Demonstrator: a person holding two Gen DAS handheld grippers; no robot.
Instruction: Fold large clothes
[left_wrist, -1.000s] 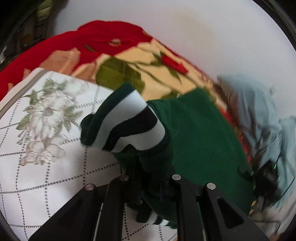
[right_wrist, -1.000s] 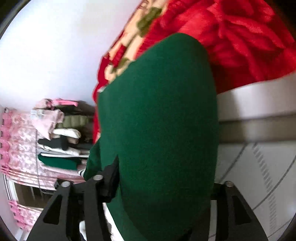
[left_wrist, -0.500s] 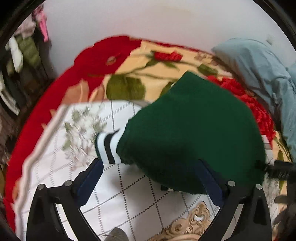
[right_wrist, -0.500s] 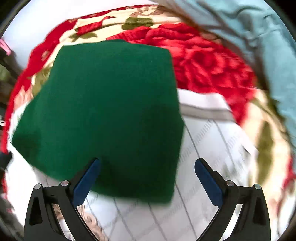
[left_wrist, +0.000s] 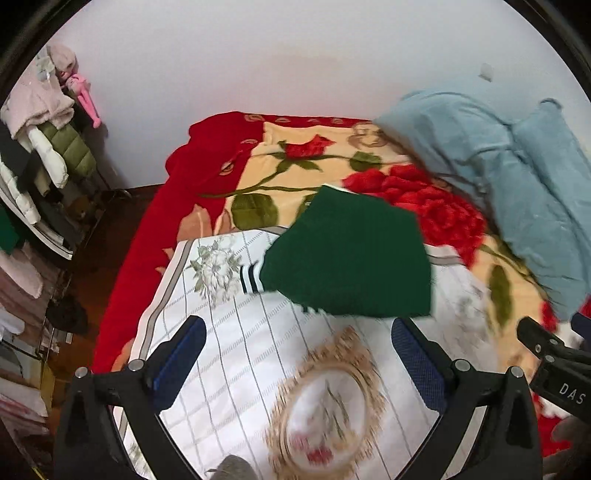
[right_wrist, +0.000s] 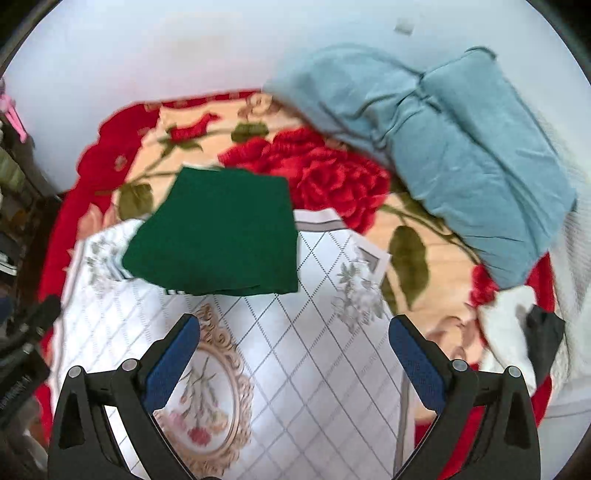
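A folded dark green garment (left_wrist: 351, 258) with a white and black striped cuff (left_wrist: 251, 278) lies flat on a white quilted mat (left_wrist: 258, 350) on the bed. It also shows in the right wrist view (right_wrist: 218, 232). My left gripper (left_wrist: 297, 354) is open and empty, held above the mat short of the garment. My right gripper (right_wrist: 293, 354) is open and empty too, also back from the garment. The right gripper's body shows at the right edge of the left wrist view (left_wrist: 554, 362).
A red and cream rose blanket (left_wrist: 258, 166) covers the bed. A light blue bundle of bedding (right_wrist: 443, 140) lies at the back right. White and black clothes (right_wrist: 517, 332) lie at the right. A rack of clothes (left_wrist: 33, 155) stands left of the bed.
Both grippers have let go of the green garment and opened. They have pulled back and up, and the garment now lies folded on the mat.
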